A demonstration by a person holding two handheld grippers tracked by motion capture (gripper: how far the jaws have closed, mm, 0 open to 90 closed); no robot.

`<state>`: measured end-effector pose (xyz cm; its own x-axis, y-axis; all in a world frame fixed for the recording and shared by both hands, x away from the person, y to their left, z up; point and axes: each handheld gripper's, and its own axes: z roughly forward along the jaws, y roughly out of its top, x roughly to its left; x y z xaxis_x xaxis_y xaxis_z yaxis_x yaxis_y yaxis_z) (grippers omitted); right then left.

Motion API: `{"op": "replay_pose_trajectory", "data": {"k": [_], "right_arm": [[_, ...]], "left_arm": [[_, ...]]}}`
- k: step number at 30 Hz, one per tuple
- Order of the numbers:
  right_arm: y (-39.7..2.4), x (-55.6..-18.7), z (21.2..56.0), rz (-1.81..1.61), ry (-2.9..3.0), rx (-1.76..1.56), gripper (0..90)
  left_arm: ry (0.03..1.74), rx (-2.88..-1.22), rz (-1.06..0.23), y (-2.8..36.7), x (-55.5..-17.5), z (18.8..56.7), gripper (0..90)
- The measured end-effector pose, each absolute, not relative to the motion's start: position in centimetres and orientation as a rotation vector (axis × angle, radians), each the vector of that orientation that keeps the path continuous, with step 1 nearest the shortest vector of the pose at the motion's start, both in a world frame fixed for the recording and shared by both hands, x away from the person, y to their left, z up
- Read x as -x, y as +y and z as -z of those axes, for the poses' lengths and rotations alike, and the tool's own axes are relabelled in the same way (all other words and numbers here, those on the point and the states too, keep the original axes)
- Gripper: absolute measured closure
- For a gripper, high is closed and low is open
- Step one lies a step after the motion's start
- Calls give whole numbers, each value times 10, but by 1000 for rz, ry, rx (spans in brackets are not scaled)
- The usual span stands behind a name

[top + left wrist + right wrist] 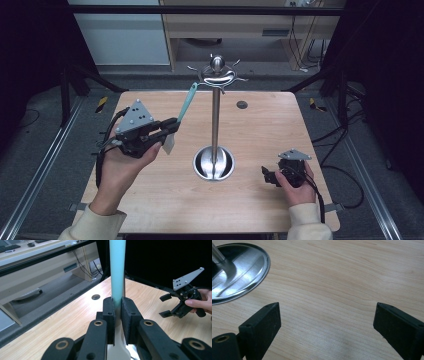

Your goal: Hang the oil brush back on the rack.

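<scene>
Two forearms in pale sleeves are entering from the bottom edge of the high view, each hand carrying a black two-jaw gripper over a light wooden table (150,200). At left of centre, the left gripper (171,126) is pinching a spatula (186,105) with a teal handle and a pale blade; the blade is hanging below the jaws while the handle is slanting up and right toward the hooked crown (218,75) of a tall steel utensil stand (215,120) in the middle of the frame. In the left gripper view the two pads are pressing on the lower end of the teal handle (117,270), with no gap showing. The handle tip appears to be reaching a hook at the crown, though whether it is caught there I cannot tell. Judging from this, the main risk is that the hanging hole misses or only half-seats on the hook, so the spatula would drop once the jaws let go; pushing sideways against the crown could also rock the stand on its round base (214,164). At lower right, the right gripper (270,176) is resting low near the table edge, its jaws spread wide and holding nothing, with bare wood between them in the right gripper view (327,322).
</scene>
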<state>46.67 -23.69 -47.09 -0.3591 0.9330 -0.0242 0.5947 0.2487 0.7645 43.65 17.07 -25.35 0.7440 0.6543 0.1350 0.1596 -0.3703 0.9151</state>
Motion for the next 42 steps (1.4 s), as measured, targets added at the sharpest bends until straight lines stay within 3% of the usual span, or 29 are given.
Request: {"op": "replay_pose_trajectory", "data": {"k": [42], "right_arm": [[-236, -467, 471, -922, 2051, -1380, 82]], "left_arm": [[616, -1938, -566, 162, -452, 257, 818]]}}
